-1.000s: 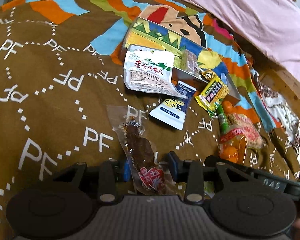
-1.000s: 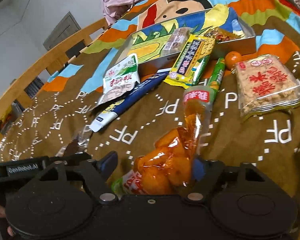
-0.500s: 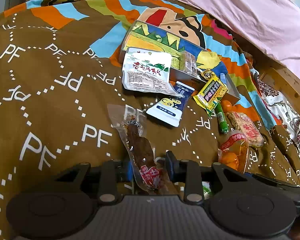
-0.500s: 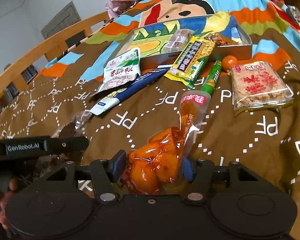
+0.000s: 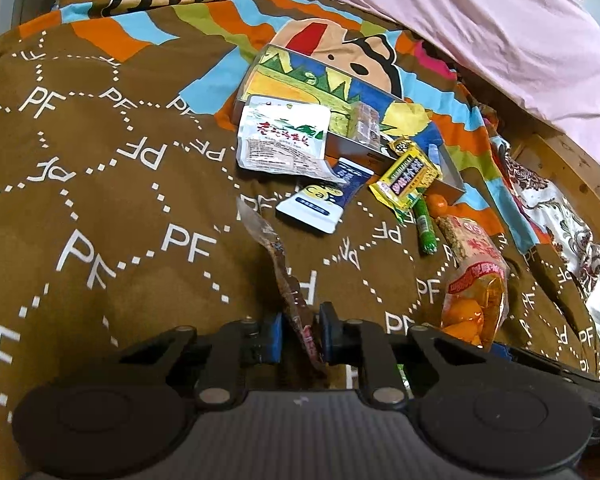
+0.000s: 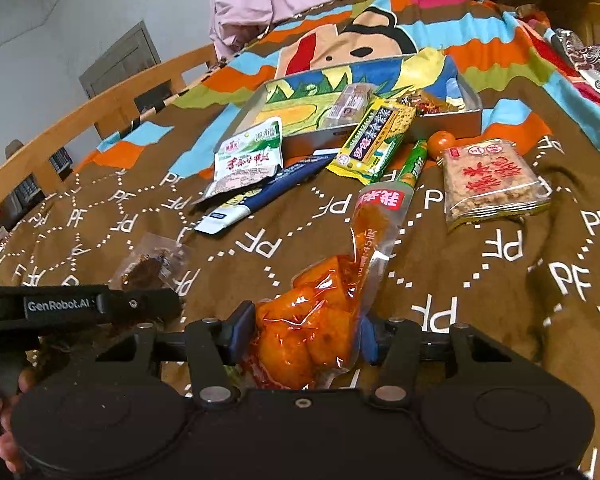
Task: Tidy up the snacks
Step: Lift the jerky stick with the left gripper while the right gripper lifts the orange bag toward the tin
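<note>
My left gripper [image 5: 300,332] is shut on a clear packet of dark brown dried meat [image 5: 288,280], held edge-on above the blanket. My right gripper [image 6: 304,336] is shut on a clear bag of orange snack pieces [image 6: 320,320] with a red label. That bag also shows in the left wrist view [image 5: 474,304]. A shallow metal tray [image 6: 440,120] lies further back with a few small snacks inside; it also shows in the left wrist view [image 5: 452,180].
On the brown blanket lie a white-green pouch [image 6: 252,156], a blue-white pouch [image 6: 260,200], a yellow packet [image 6: 374,138], a green stick [image 6: 414,162], a small orange [image 6: 440,143] and a rice cake pack [image 6: 490,180]. A wooden bed rail [image 6: 80,116] runs left. A pink quilt [image 5: 480,20] lies behind.
Both grippers have closed on their packets and lifted them. The dried meat packet has turned from flat to edge-on between the left fingers. The orange bag has risen off the blanket.
</note>
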Tool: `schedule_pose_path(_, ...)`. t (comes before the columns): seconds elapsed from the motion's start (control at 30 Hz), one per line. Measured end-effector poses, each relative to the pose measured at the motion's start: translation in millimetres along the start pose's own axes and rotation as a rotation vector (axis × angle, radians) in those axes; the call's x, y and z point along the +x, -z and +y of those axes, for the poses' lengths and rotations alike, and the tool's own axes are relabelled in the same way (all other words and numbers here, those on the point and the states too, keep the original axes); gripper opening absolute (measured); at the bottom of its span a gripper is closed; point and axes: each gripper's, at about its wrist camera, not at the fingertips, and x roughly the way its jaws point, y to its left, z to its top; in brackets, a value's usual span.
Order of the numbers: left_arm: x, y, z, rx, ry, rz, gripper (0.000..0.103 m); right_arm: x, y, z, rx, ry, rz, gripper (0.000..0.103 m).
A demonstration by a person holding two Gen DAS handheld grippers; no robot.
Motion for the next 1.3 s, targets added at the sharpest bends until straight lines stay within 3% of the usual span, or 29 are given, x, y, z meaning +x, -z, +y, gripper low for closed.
schedule_pose_path(0.17, -4.9, 5.6, -3.8, -0.013, 0.003, 0.015, 0.016, -15.8, 4.2, 1.2, 0.006, 0.013, -0.041, 0.054)
schedule_pose_path(0.53, -25.6, 14.2, 12.9, -0.154, 0.059, 0.026, 0.016, -44.8, 18.9, 10.9, -0.024, 0.003, -0.11, 0.054)
schedule_pose_path(0.87, -69.6, -6.9, 6.2, -0.169, 0.165, -0.102, 0.016, -94.0, -7.3, 56.0, -0.122, 0.073, -0.175, 0.054)
schedule_pose_path(1.3, -146.4, -51.9, -15.1, -0.182, 0.233, -0.338, 0.016, -167.7, -105.4, 128.2, -0.311, 0.16, -0.239, 0.054)
